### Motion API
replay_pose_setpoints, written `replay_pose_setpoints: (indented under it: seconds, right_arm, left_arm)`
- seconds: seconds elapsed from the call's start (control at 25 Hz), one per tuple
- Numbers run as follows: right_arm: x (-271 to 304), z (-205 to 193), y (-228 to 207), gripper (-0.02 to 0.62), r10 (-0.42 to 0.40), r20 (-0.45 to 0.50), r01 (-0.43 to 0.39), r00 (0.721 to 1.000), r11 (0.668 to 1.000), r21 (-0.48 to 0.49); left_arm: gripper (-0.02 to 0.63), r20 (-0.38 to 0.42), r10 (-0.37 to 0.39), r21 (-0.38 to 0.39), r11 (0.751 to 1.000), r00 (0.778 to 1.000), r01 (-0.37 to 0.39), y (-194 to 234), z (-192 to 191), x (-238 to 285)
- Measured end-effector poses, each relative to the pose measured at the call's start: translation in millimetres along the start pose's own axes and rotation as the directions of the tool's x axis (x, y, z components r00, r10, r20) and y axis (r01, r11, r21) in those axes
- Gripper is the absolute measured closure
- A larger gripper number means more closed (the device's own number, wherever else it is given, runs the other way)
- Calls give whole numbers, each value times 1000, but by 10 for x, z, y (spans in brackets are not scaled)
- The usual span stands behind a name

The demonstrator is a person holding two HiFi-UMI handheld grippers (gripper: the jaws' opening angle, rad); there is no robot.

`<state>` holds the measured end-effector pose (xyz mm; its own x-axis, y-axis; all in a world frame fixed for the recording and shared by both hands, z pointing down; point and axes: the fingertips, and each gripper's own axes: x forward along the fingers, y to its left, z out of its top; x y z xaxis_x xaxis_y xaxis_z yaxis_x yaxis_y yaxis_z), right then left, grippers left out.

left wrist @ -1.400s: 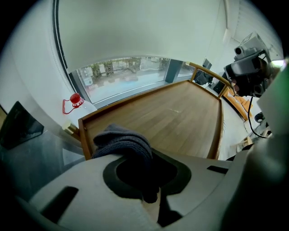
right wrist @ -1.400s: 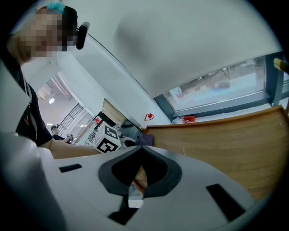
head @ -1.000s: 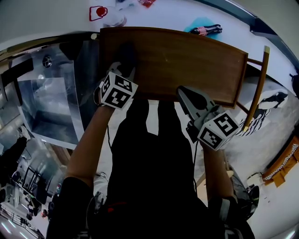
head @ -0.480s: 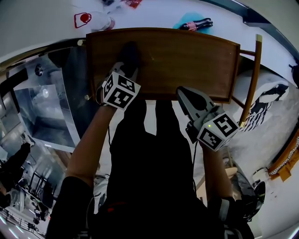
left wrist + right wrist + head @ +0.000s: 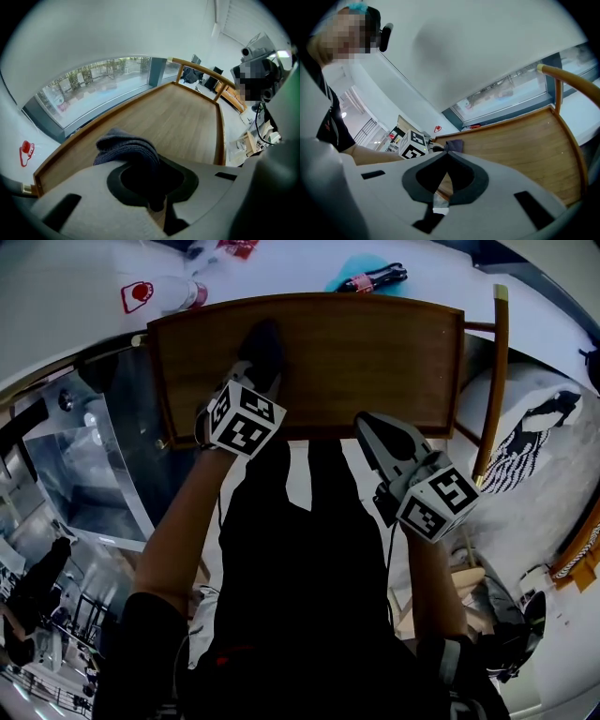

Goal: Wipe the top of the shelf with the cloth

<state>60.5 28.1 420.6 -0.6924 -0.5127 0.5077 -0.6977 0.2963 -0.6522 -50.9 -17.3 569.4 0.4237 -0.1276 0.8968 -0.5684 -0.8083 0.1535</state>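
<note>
The left gripper point(image 5: 251, 379) is pressing the clamped cloth point(image 5: 263, 341) on the shelf point(image 5: 375, 352) top's left part, the right gripper point(image 5: 373, 430) hanging closed and empty, with most of the top seemingly unwiped.

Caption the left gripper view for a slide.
Left gripper, jaws shut on a dark cloth, on the wooden shelf top.
</note>
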Motion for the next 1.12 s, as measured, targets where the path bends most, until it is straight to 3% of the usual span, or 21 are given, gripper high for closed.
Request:
replay_pose_setpoints:
  seconds: [1.12]
  right_arm:
    - [-741,32,-637,591,-74,77,68,994,995,72]
  left_arm:
    - [555,3,-112,135,985,994,110,-888,963,602]
